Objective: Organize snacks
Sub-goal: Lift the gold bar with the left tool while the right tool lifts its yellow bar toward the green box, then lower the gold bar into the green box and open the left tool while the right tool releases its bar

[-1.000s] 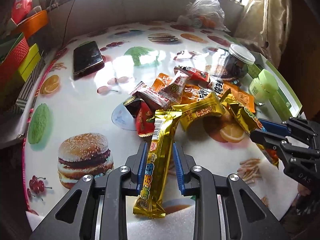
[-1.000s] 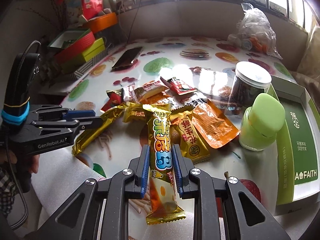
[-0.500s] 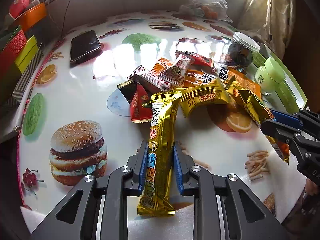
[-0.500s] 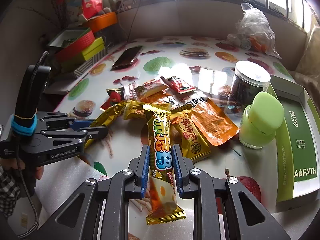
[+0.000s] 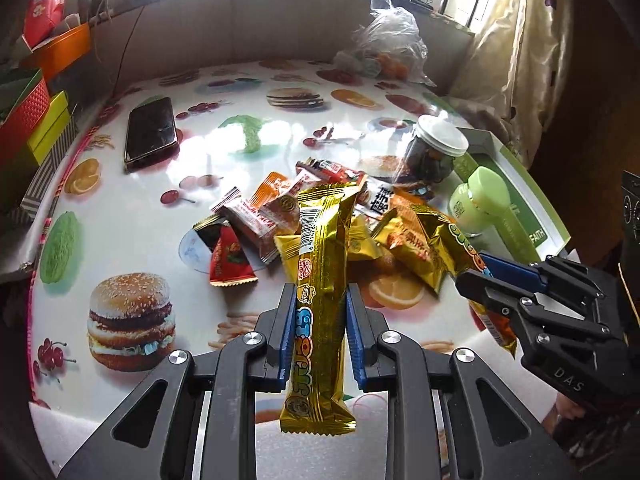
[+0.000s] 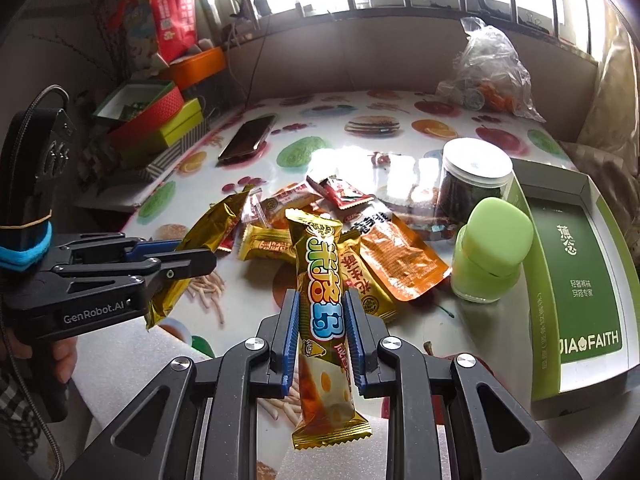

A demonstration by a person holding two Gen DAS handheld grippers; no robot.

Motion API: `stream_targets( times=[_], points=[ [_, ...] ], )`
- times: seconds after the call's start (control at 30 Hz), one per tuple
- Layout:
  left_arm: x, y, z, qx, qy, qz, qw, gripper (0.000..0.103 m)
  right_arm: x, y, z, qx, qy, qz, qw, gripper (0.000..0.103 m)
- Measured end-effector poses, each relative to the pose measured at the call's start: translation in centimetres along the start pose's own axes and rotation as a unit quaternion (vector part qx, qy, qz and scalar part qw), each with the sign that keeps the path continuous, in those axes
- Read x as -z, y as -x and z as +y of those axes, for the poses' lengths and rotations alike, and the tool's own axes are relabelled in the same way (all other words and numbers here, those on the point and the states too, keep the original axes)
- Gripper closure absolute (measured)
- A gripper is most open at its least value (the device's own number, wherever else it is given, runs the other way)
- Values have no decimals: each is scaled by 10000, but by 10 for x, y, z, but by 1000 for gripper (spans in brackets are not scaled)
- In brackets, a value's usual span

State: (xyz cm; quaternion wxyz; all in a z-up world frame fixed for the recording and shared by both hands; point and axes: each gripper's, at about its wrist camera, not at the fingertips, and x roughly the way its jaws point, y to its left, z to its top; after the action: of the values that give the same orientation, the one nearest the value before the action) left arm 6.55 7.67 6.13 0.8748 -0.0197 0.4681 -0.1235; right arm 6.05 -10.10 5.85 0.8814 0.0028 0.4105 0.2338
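While the snack pile [image 5: 360,220] lies mid-table, the left gripper [image 5: 322,336] has just closed on a gold bar [image 5: 320,288] and raised it off the table. The right gripper [image 6: 322,332] clamps a second gold bar [image 6: 322,300]. Sorting is underway; no destination is evident, perhaps the green tray [image 6: 576,272].

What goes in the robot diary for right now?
left gripper: shut on gold bar | right gripper: shut on cheese bar | pile: waiting

Table [image 5: 120,216] in food-print cloth bears a phone [image 5: 151,133], snack-packet pile [image 5: 320,220], dark-filled jar [image 5: 434,156], green bottle [image 5: 478,204], green tray [image 6: 576,272], plastic bag [image 5: 384,48].
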Motion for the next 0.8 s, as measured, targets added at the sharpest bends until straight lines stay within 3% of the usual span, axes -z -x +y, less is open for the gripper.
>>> stream_targets(
  times=[0.47,0.8],
  points=[
    [-42,11,-47,317,-182,-369,9986,79,-20,40,-36,341,-379,-466,9976,82],
    [-70,-4,-92,691,-355,-373,9963,79,-24,67,-85,819,-790,-663,9913,82]
  ],
)
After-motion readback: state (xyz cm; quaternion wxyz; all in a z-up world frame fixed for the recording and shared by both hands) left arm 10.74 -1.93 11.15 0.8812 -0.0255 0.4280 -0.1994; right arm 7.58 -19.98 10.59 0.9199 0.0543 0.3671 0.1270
